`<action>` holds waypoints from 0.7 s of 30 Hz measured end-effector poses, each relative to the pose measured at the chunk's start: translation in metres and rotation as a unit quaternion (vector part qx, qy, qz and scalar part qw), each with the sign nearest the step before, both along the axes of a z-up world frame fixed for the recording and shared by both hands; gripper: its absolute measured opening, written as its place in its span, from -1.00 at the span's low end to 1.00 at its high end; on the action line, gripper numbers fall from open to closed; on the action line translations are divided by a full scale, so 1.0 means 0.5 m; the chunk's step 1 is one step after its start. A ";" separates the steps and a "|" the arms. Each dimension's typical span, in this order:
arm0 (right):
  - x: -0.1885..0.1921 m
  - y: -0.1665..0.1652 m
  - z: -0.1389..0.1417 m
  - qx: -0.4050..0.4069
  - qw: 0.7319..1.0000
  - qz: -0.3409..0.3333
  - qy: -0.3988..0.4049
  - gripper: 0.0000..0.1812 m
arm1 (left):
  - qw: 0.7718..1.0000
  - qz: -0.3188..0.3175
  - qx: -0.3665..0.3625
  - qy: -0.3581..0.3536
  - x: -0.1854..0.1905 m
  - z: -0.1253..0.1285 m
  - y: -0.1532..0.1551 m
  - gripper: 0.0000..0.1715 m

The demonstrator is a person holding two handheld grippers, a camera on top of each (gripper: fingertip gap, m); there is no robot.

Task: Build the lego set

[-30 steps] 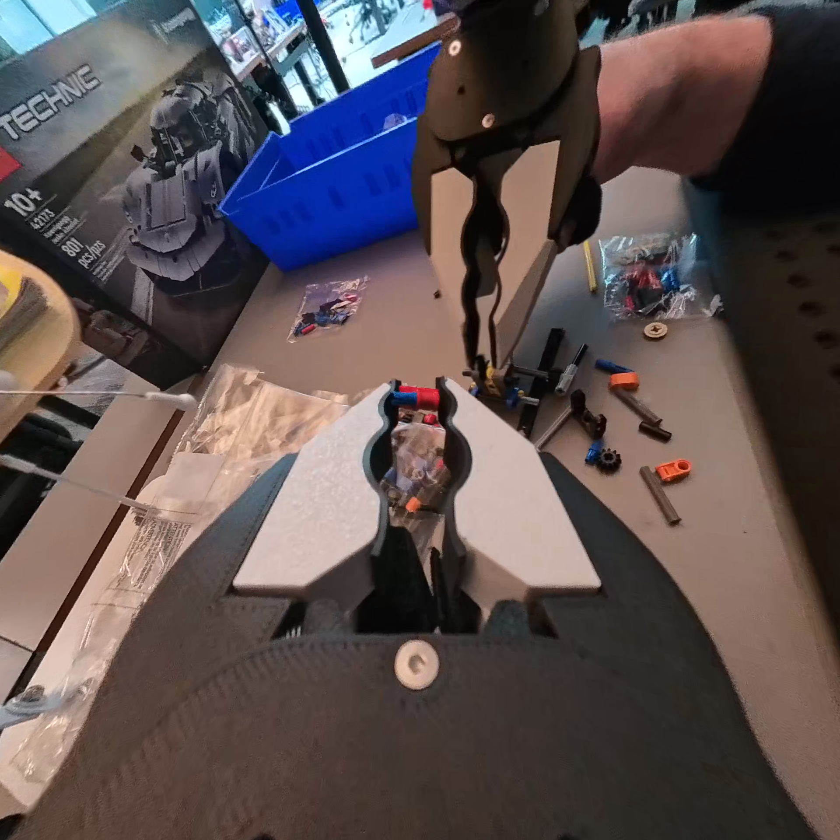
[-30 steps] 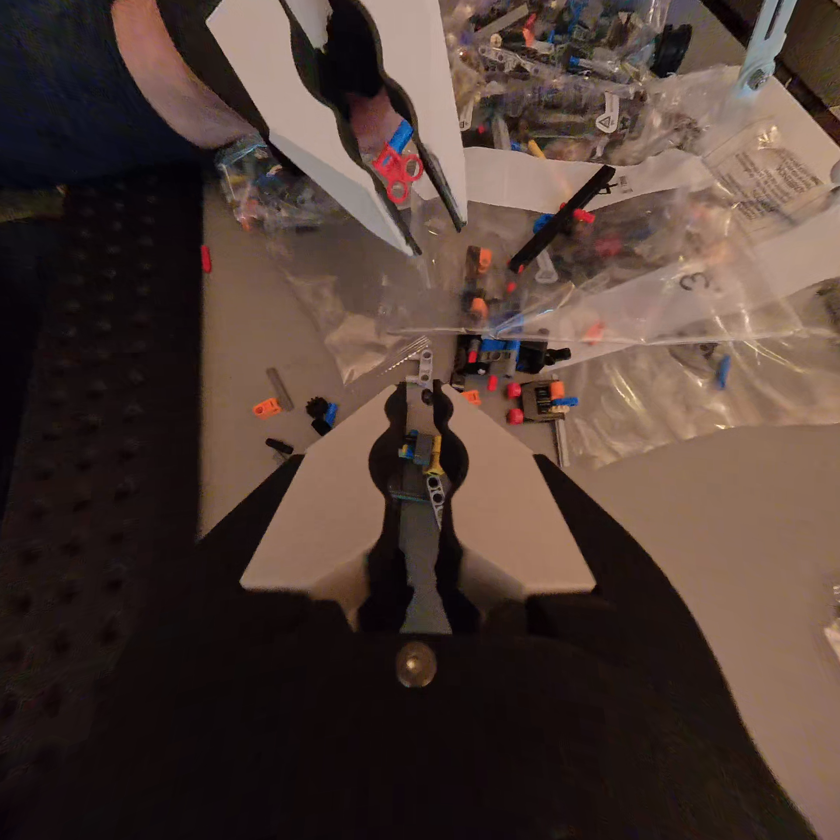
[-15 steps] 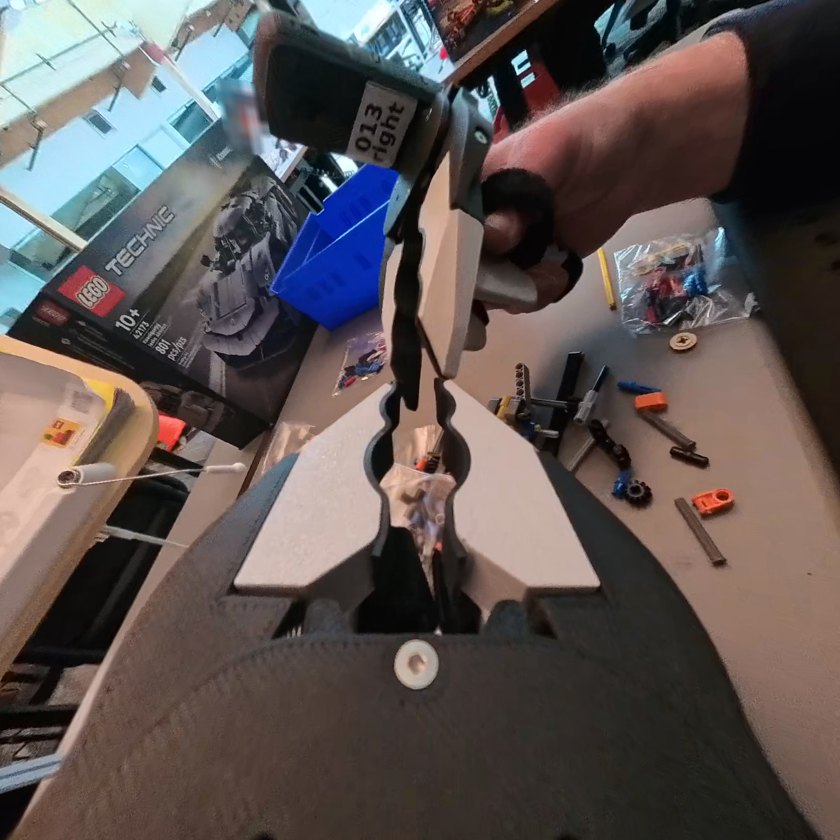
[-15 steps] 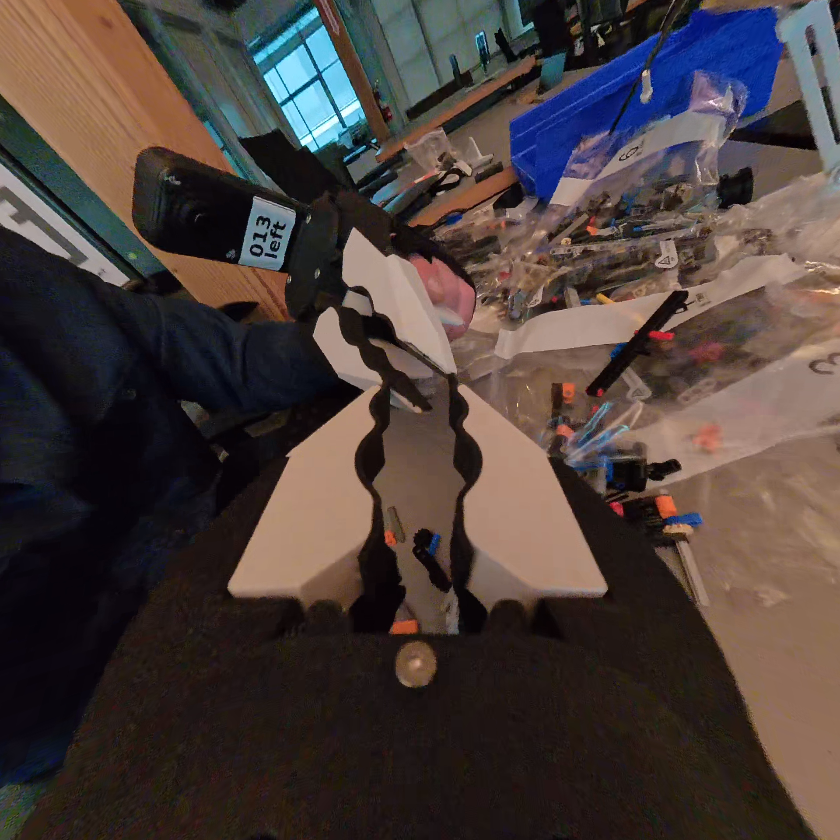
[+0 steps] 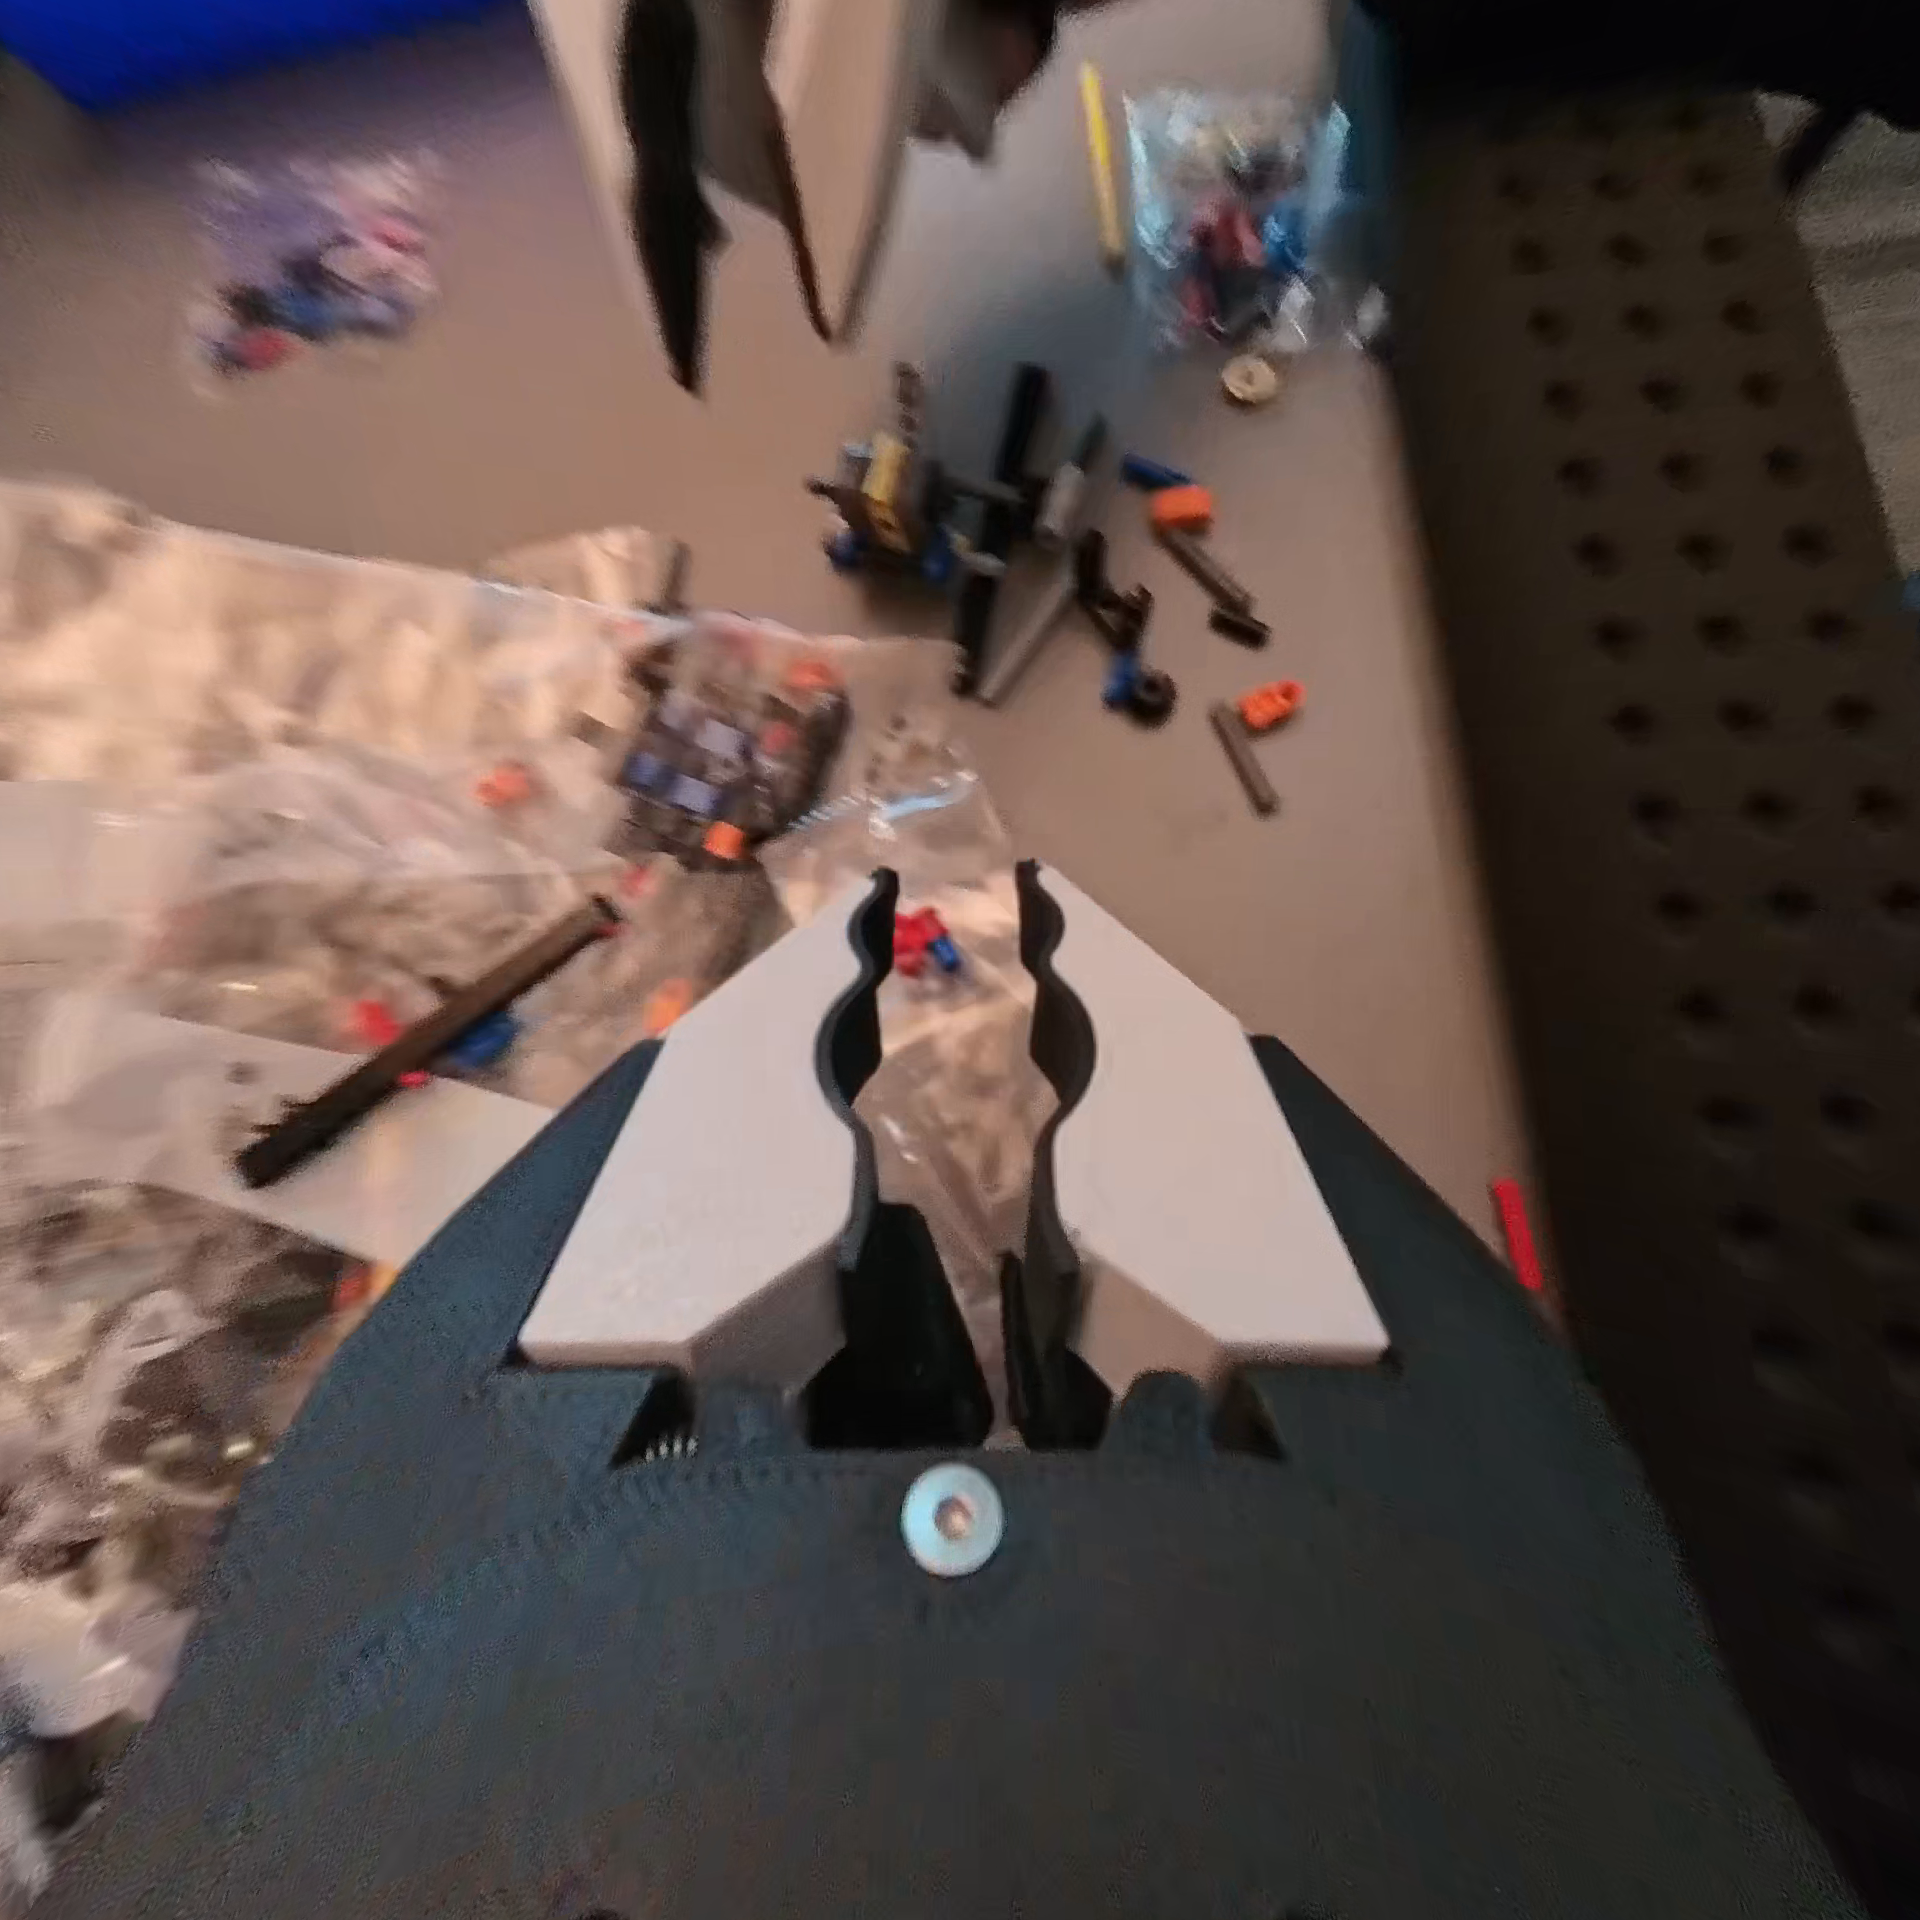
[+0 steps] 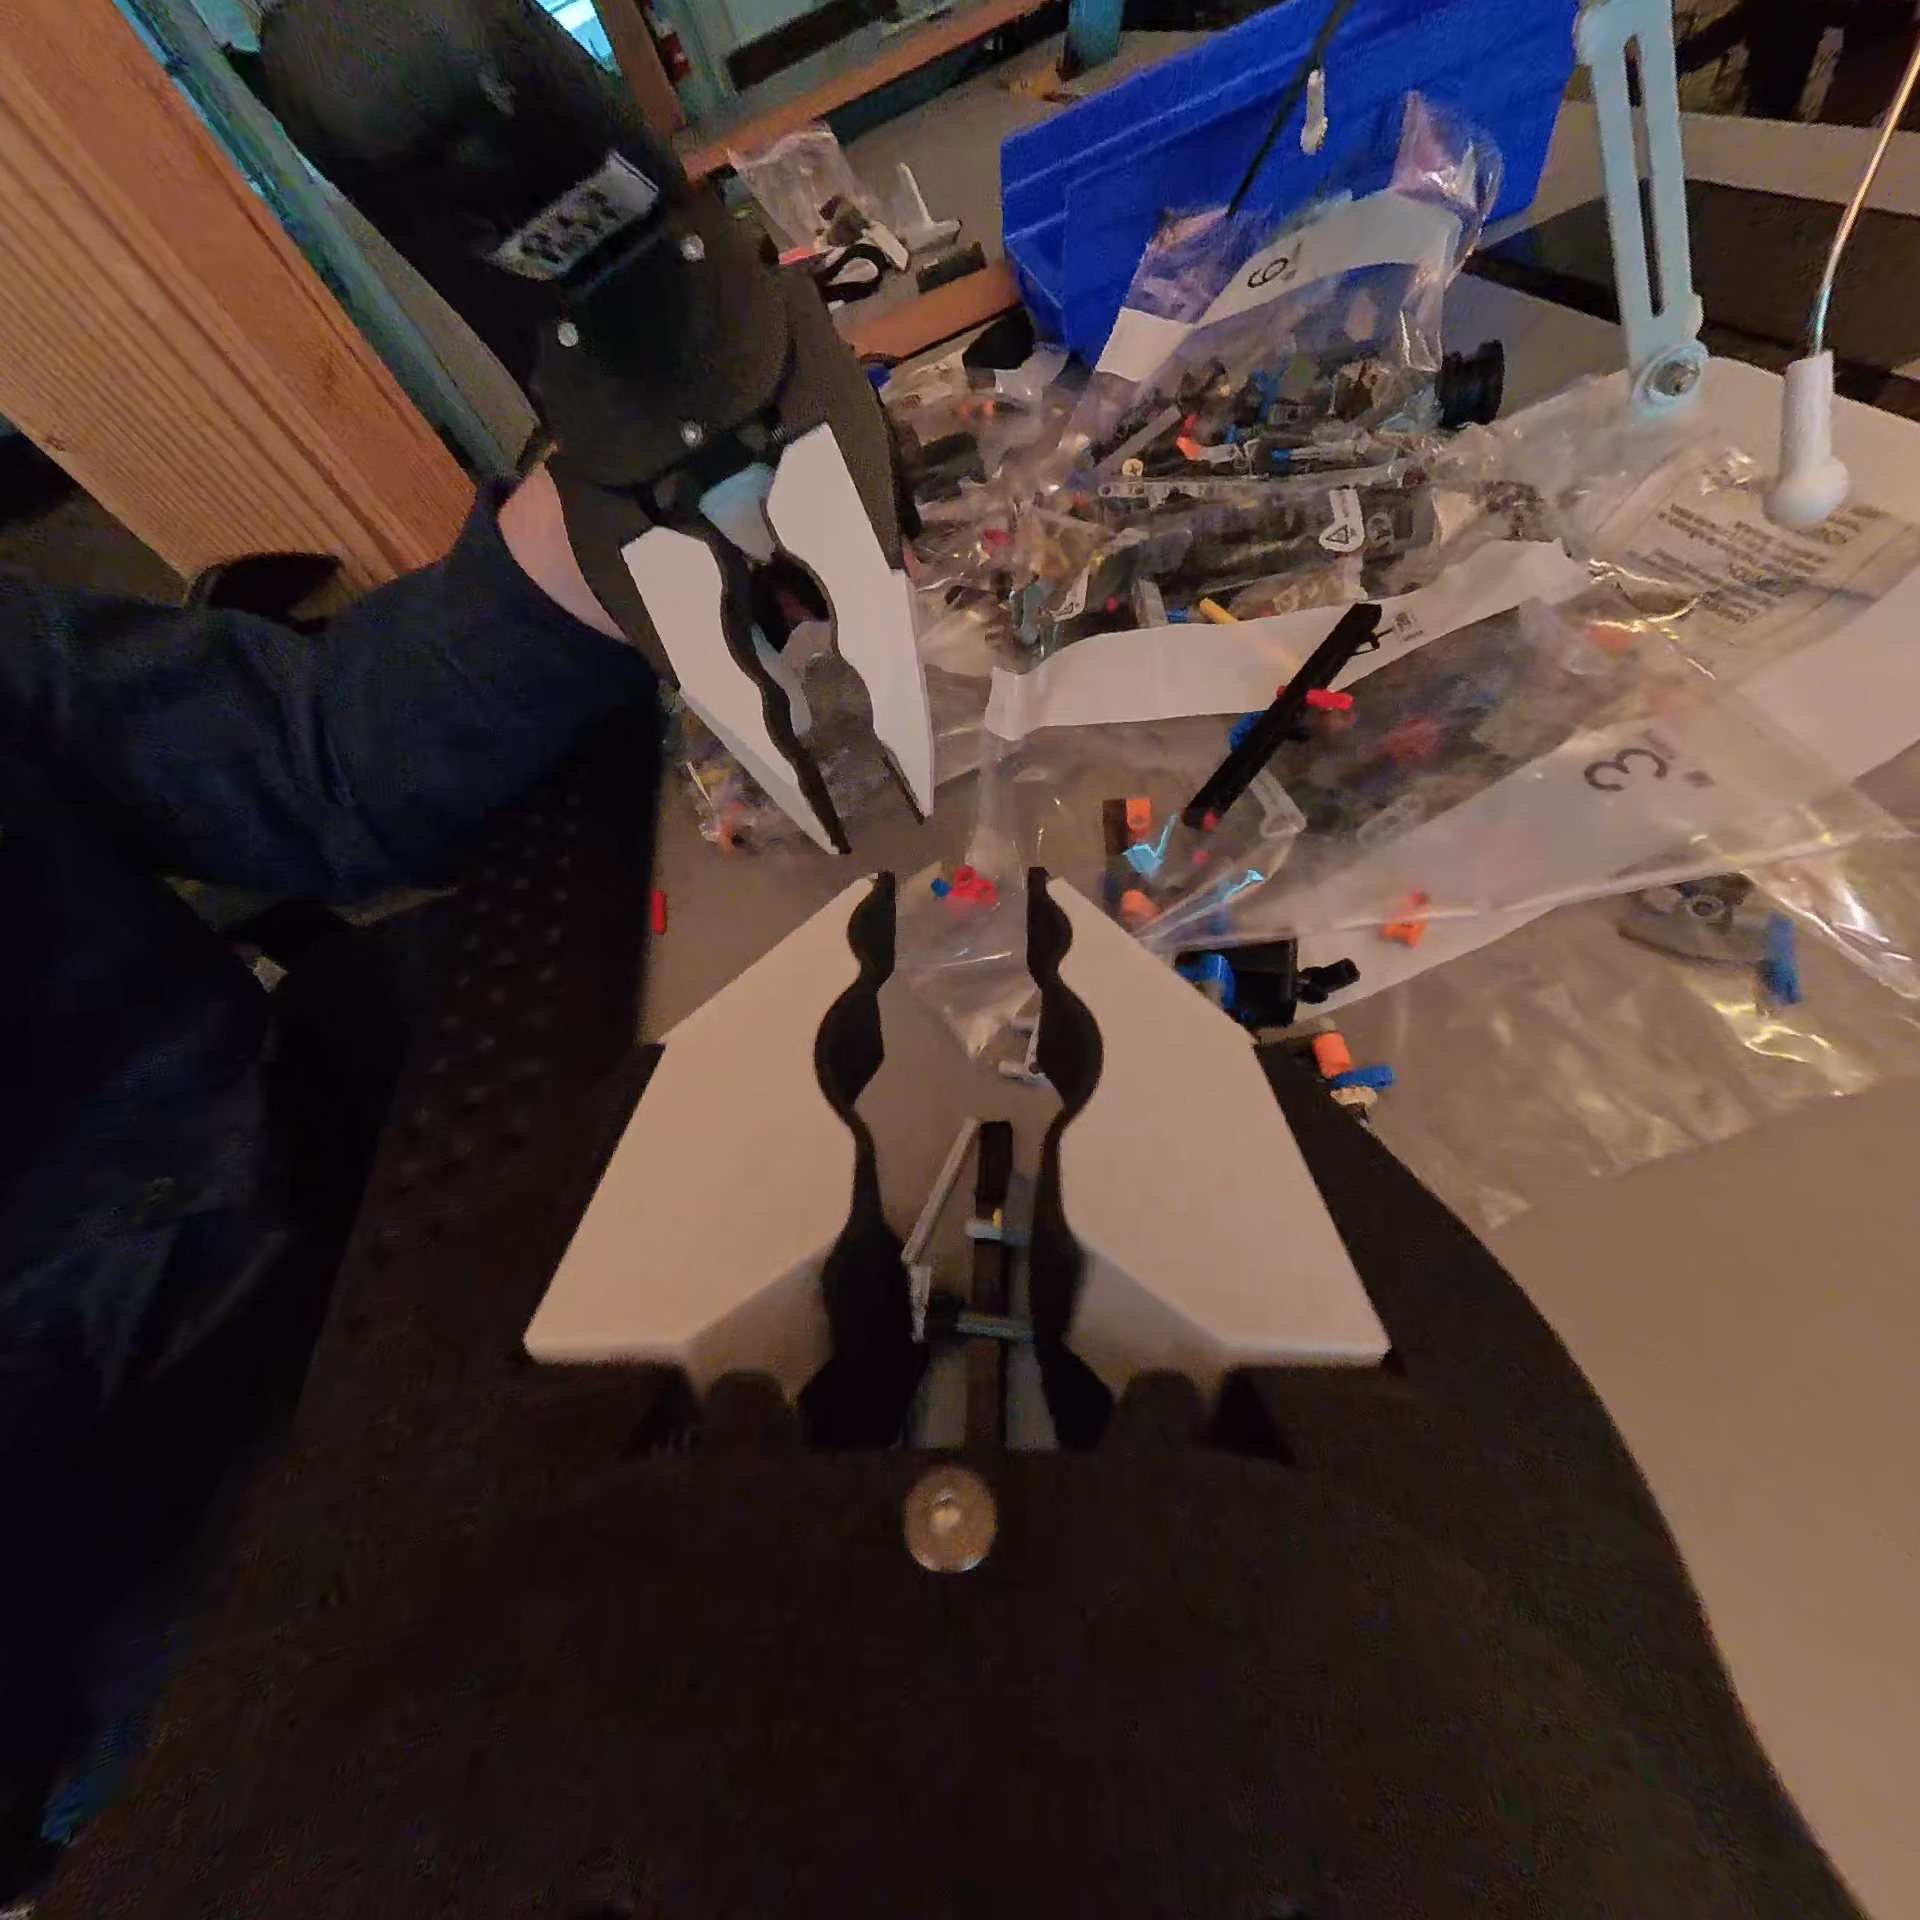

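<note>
Left wrist view, blurred: left gripper (image 5: 951,883) is open, jaws well apart, nothing between them; it hangs over a clear plastic bag (image 5: 343,790) with a small red-and-blue pin cluster (image 5: 923,943) lying on the film just past the fingertips. Partial assembly (image 5: 925,509) of black beams, yellow and blue bits sits on the grey table (image 5: 520,436) toward the far right side, loose parts beside it: orange connectors (image 5: 1270,704), dark axles (image 5: 1245,758), a black gear (image 5: 1143,694). A long black beam (image 5: 426,1039) lies on the bags at left; a small sealed parts bag (image 5: 1242,239) sits near the far right edge by the black perforated mat (image 5: 1683,623). Right gripper (image 5: 748,281) shows at top, tips apart, empty as far as the blur allows. Right wrist view: right gripper (image 6: 958,883) is open and holds nothing; the assembly (image 6: 977,1247) lies on the table under its jaws, not gripped. The pin cluster (image 6: 966,888) sits just ahead of the tips; left gripper (image 6: 873,800) hovers just beside it, open. Numbered bags (image 6: 1299,488) and a blue bin (image 6: 1247,156) fill the far side. My read: the step is picking the red/blue piece. Come straight down, close on the part only, not the film, and pin the bag with the other tool if it lifts.
</note>
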State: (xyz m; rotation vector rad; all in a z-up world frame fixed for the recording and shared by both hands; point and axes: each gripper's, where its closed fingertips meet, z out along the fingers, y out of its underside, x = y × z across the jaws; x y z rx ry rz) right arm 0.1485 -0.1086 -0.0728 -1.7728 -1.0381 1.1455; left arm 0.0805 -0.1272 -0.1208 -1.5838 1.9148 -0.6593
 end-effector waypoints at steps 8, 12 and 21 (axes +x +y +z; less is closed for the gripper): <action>0.014 0.012 0.009 0.011 1.000 -0.018 0.006 -0.76 | 0.995 0.005 0.014 0.103 0.005 -0.103 0.010 -0.99; 0.014 0.008 0.016 0.029 0.999 -0.016 0.003 -0.78 | 0.995 -0.002 0.023 0.097 0.006 -0.102 0.012 -1.00; -0.028 -0.040 -0.024 0.122 0.987 0.044 -0.097 -0.77 | 0.998 -0.010 -0.002 0.057 0.013 -0.074 -0.001 -1.00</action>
